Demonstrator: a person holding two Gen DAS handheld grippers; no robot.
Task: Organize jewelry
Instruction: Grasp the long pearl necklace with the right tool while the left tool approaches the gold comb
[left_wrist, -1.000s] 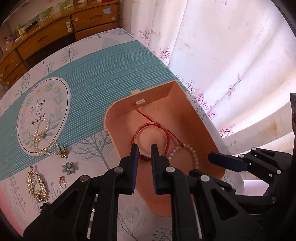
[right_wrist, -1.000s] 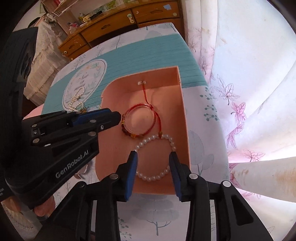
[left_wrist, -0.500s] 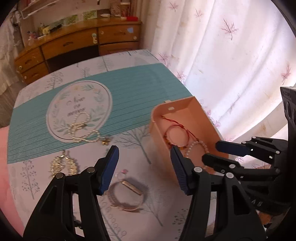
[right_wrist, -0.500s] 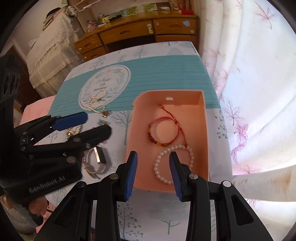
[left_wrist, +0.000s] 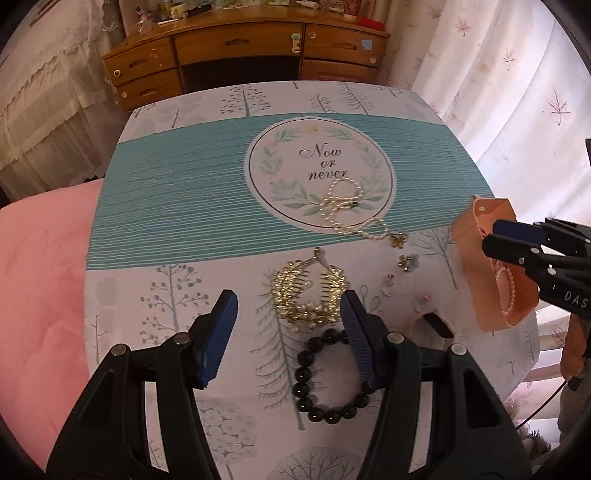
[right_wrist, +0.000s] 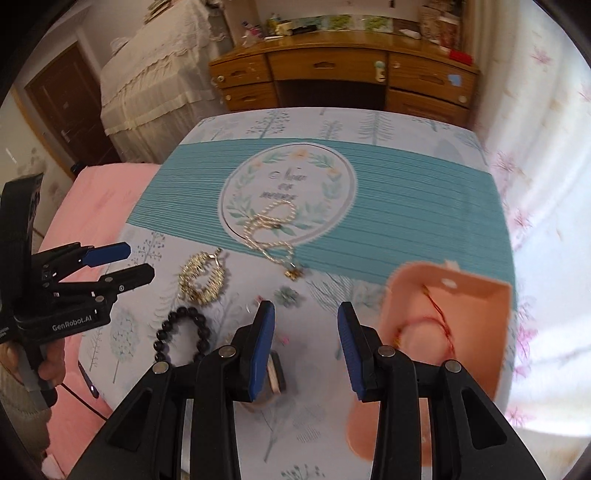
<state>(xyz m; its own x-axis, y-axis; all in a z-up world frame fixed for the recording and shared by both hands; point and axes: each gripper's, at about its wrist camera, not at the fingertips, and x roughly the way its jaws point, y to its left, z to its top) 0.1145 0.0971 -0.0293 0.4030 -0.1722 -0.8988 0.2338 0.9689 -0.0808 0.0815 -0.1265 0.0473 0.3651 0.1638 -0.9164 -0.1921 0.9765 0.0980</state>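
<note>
Left gripper (left_wrist: 288, 321): its fingers are standing spread wide and holding nothing, hanging over the near part of the table, on the side away from the pink box.
Gold hair comb (left_wrist: 309, 291): it is lying between the two spread fingers, just beyond their tips, touching neither.
Black bead bracelet (left_wrist: 332, 376): it is lying just nearer than the comb, its right side passing under the left gripper's right finger.
Right gripper (right_wrist: 306, 334): its fingers are also standing apart, empty, hanging just left of the pink box.
Pink box (right_wrist: 447, 332): it is sitting at the table's right edge, open on top, with a red string bracelet (right_wrist: 424, 325) inside; in the left wrist view a pearl bracelet (left_wrist: 508, 288) is showing in it too.
Pearl necklace (left_wrist: 349, 210): it is lying well left of the box, across the oval print and the teal band.
Small pieces: a flower brooch (left_wrist: 407, 263) and a ring (left_wrist: 388, 284) are lying between the comb and the box.
Open room: bare tablecloth (left_wrist: 166, 206) is stretching far left of the box, out to the table's left edge.
</note>
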